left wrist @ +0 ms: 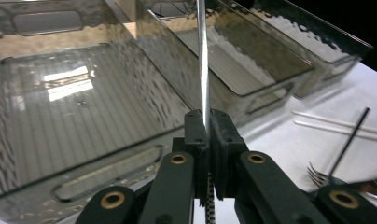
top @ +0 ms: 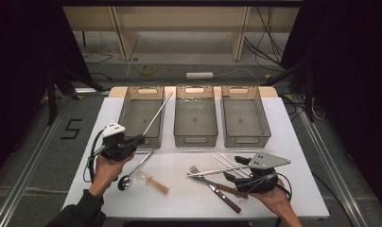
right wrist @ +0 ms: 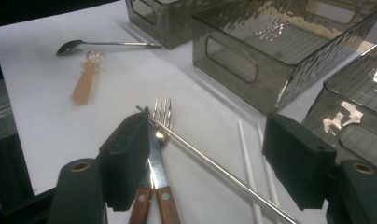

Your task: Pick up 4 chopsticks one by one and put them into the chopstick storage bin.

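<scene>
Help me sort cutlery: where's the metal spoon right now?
In the high view the metal spoon lies at the table's front left, just below the left bin, beside the clear wooden-handled utensil.

Overhead camera faces forward; both claw cameras closely share the bins (top: pixel 195 116).

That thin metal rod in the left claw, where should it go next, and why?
Probably a little forward, then let go: the left claw is shut on the metal rod, whose far end already reaches over the left bin, so a short carry should drop it inside.
</scene>
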The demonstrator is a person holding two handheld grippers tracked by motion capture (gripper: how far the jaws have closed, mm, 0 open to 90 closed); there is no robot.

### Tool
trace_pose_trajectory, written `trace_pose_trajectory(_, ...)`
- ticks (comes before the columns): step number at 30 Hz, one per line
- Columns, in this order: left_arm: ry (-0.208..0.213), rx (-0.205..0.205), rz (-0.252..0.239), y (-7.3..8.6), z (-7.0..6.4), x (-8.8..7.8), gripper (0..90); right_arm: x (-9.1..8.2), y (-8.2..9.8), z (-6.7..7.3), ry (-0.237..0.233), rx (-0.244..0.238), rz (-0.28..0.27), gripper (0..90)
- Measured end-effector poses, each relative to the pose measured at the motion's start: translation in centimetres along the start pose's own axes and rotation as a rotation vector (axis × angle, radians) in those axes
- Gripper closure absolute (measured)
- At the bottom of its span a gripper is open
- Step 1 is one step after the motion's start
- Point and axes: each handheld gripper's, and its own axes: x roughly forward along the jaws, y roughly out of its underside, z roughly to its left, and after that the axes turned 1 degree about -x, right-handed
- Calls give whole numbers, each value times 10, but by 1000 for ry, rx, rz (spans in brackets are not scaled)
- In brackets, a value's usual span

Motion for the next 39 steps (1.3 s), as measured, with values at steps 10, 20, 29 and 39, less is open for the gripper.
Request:
trace_pose_trajectory(10, -59, -41, -21, -17, 17, 11, 862, -3, 1, 4, -11, -1, -4, 327)
trace_pose_trajectory(20, -111, -91, -11, -32, 39, 28, 862, -2, 3, 3, -16, 5, -1, 329)
trace_pose_trajectory(29, -149, -129, 26, -35, 57, 40, 862, -1, 3, 4, -18, 6, 3, 331)
trace_pose_trajectory(39, -194, -157, 73, -32, 71, 51, 861, -1, 2, 5, -22, 5, 5, 334)
